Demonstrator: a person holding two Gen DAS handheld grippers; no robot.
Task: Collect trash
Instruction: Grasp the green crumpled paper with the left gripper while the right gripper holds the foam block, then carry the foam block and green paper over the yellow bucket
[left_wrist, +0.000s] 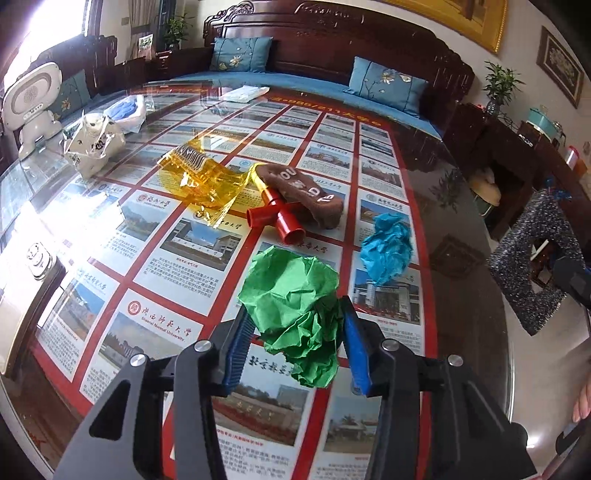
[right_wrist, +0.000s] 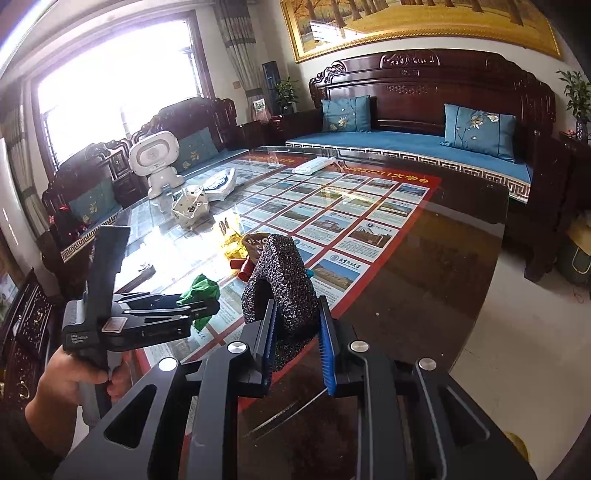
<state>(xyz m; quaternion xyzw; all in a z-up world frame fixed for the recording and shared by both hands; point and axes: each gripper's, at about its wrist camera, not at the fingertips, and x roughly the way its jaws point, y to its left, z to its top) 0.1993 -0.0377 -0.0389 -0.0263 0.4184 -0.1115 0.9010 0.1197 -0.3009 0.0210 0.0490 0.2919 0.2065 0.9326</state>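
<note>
The left gripper (left_wrist: 297, 339) squeezes the green paper ball (left_wrist: 295, 302); the right gripper (right_wrist: 295, 332) holds a speckled foam block (right_wrist: 282, 291). Blue paper (left_wrist: 388, 251) and yellow wrap (left_wrist: 203, 181) wait beyond the fingers.

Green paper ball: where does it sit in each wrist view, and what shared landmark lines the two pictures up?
Left wrist view: green paper ball at lower centre, between the left claw's blue pads.
Right wrist view: at centre left, in the left claw seen from the side.
Shared landmark: the white toy robot at the table's far left.
</note>
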